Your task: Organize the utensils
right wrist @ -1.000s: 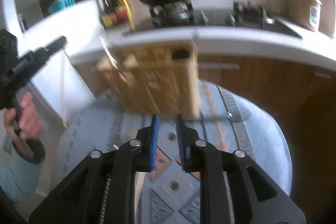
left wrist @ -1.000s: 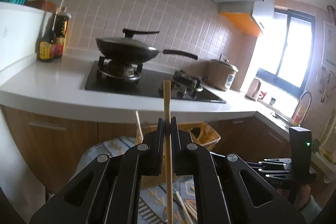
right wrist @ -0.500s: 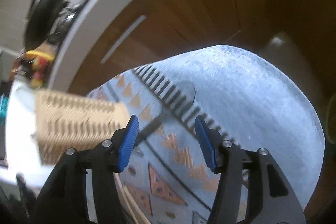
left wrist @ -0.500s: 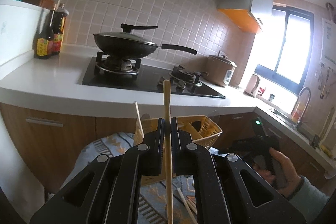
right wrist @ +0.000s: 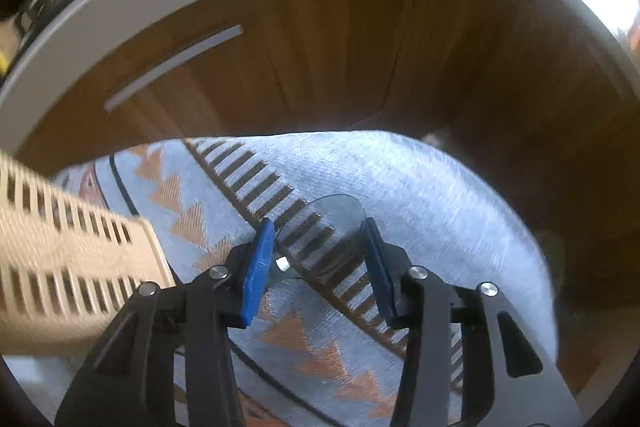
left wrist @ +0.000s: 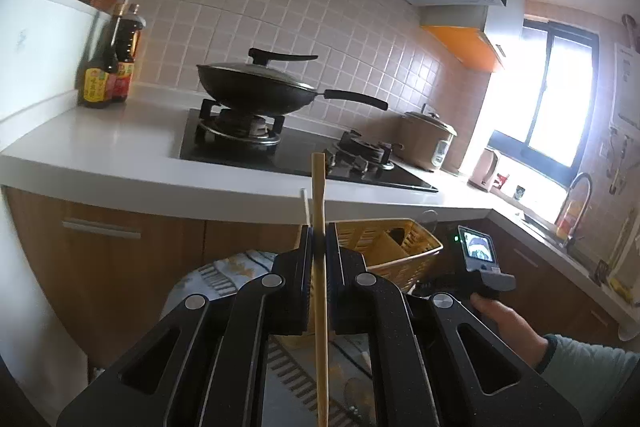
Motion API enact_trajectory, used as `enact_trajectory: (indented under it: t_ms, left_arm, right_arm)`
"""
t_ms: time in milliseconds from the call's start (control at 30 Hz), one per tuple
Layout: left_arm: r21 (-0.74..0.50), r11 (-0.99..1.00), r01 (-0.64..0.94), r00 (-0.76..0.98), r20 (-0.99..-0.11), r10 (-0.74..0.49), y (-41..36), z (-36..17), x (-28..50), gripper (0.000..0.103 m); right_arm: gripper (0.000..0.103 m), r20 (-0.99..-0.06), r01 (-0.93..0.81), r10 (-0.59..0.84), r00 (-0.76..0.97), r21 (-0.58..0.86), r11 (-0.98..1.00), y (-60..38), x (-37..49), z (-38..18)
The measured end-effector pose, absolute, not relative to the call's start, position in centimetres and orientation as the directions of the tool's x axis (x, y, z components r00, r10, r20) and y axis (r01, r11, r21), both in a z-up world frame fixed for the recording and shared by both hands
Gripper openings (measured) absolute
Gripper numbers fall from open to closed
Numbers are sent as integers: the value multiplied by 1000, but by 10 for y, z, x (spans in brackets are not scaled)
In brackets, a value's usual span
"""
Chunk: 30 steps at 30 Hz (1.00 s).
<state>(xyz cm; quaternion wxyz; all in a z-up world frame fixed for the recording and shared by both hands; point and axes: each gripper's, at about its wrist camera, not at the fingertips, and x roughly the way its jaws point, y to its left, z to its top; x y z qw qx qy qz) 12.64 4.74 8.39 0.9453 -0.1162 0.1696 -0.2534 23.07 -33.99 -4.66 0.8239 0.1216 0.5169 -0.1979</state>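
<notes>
The left gripper (left wrist: 319,247) is clenched on an upright wooden chopstick (left wrist: 320,267), just in front of the yellow slotted basket (left wrist: 394,255). The right gripper (right wrist: 318,251), to the basket's (right wrist: 68,267) right, points down at the patterned cloth (right wrist: 420,195); its jaws are closing around a clear spoon (right wrist: 320,227), pads not yet touching it.
</notes>
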Motion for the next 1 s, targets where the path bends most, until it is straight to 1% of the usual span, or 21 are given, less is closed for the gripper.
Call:
enact_trajectory:
  t_ms: [100,200,233,300,333,400,467,567,633,733,767,833,867,900,1000]
  left_arm:
    - [-301,850,433,816,-270,-511,50,83,126,4]
    - [-291,853,433,817,-274,-508,49,82,124,4]
    - [-288,853,436,816,-274,-509,48,83,123,4]
    - [-282,851,443,812,-276,-514,43,84,121,4]
    - [-279,850,447,810,-277,-516,41,84,120,4]
    - [-272,849,453,807,-279,-520,36,85,117,4]
    - [-262,848,460,803,-285,-523,30,85,112,4]
    - [-250,849,467,798,-296,-526,22,83,105,4]
    - [-248,847,470,792,-304,-529,17,82,101,4]
    - [-242,846,474,786,-316,-531,12,80,96,4]
    - [-241,847,474,786,-318,-530,11,80,95,4]
    - [-242,847,474,783,-323,-531,10,79,94,4]
    - [-242,846,475,782,-325,-532,10,79,93,4]
    - [-240,847,475,782,-326,-531,9,79,92,4]
    - [-237,847,475,782,-328,-530,10,80,91,4]
  right_arm:
    - [40,-907,377,-162,388,-4,926,-342,227,-47]
    - [34,-919,284,-113,377,-2,959,-342,219,-46]
    - [32,-925,227,-88,369,-3,974,-340,213,-46]
    - [31,-935,84,11,356,43,996,-335,198,-47]
    - [31,-938,-25,70,340,65,998,-328,189,-47]
    - [31,-938,-217,126,322,56,975,-309,163,-46]
    - [31,-937,-325,160,310,54,944,-296,138,-47]
    - [31,-937,-424,173,304,30,905,-282,106,-54]
    - [31,-931,-421,165,326,14,907,-282,96,-55]
    - [32,-927,-349,199,319,80,934,-292,89,-56]
    - [34,-927,-330,207,313,98,939,-291,92,-55]
    - [45,-931,-296,210,299,119,948,-291,93,-55]
    - [48,-935,-274,208,287,128,953,-289,93,-55]
    - [50,-940,-250,196,278,126,960,-287,94,-55]
    - [50,-954,-170,138,268,94,981,-275,118,-59]
